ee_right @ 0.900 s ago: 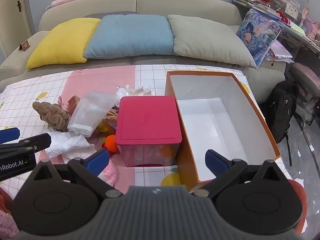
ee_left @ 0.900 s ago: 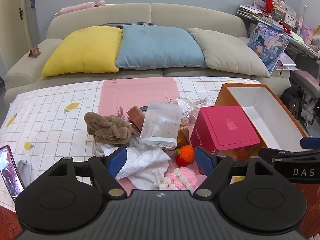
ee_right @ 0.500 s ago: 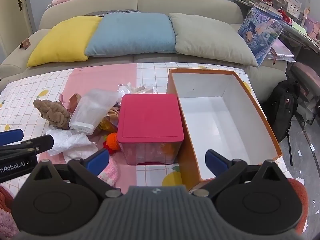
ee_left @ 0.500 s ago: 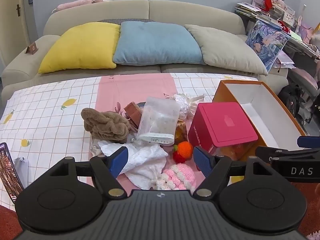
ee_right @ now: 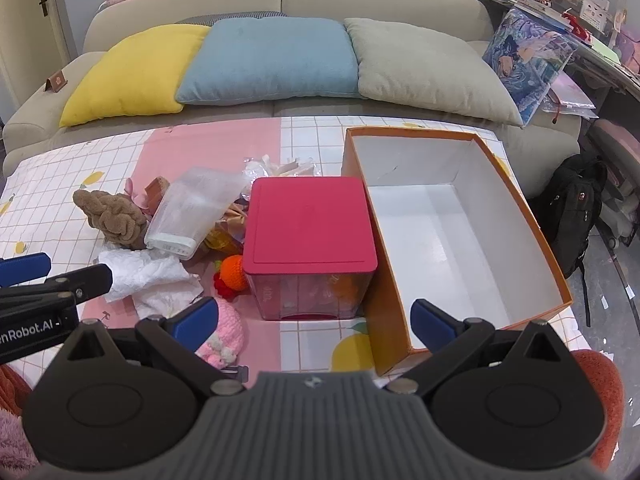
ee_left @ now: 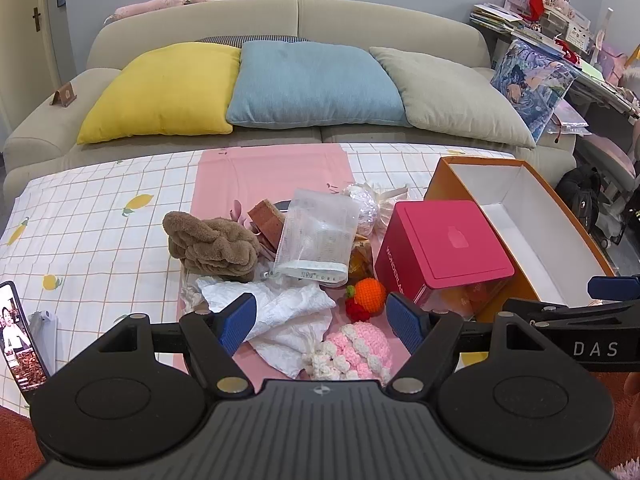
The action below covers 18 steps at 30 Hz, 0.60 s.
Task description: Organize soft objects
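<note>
Cushions: three, yellow cushion [ee_left: 160, 92], blue, grey, at 12 o'clock.
Soft pile [ee_left: 280, 280]: centre, left of one pink box [ee_left: 444, 248].
Left gripper [ee_left: 320, 320]: jaws wide, empty.
Right gripper [ee_right: 314, 320]: same.
Change: left view slightly nearer the pile.

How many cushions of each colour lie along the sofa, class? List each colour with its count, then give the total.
Yellow cushion: 1
Blue cushion: 1
Beige cushion: 1
Printed cushion at the sofa's right end: 1
Total: 4
</note>
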{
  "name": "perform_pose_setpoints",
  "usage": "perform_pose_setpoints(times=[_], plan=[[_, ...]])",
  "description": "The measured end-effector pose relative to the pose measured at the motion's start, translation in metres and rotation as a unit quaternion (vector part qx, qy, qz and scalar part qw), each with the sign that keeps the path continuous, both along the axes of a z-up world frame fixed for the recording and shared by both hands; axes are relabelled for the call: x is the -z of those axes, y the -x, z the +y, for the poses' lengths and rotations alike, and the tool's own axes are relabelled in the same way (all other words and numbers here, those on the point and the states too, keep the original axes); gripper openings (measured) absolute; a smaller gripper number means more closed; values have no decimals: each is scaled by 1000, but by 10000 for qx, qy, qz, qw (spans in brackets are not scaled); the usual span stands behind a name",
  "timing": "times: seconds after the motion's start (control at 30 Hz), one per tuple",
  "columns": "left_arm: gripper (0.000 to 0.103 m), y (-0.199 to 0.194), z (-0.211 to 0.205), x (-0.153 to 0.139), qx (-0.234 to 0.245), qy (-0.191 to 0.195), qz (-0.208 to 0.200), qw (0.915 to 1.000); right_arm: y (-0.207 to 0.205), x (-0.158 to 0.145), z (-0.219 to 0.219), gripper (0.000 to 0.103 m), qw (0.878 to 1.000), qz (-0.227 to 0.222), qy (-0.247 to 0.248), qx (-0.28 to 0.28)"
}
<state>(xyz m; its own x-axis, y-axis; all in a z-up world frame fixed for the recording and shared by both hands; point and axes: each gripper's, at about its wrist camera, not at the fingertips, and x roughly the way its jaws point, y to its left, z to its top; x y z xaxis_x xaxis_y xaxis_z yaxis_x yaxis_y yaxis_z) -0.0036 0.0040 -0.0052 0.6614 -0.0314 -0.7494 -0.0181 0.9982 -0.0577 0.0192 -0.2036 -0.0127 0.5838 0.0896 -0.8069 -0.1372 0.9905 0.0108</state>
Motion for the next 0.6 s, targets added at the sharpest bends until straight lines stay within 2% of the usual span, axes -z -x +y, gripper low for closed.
perform_pose_setpoints(times=[0.6], plan=[[87,1,-2,-2,27,-12,-6,10000,-1,-2,-1,100,10000,72,-8,33]])
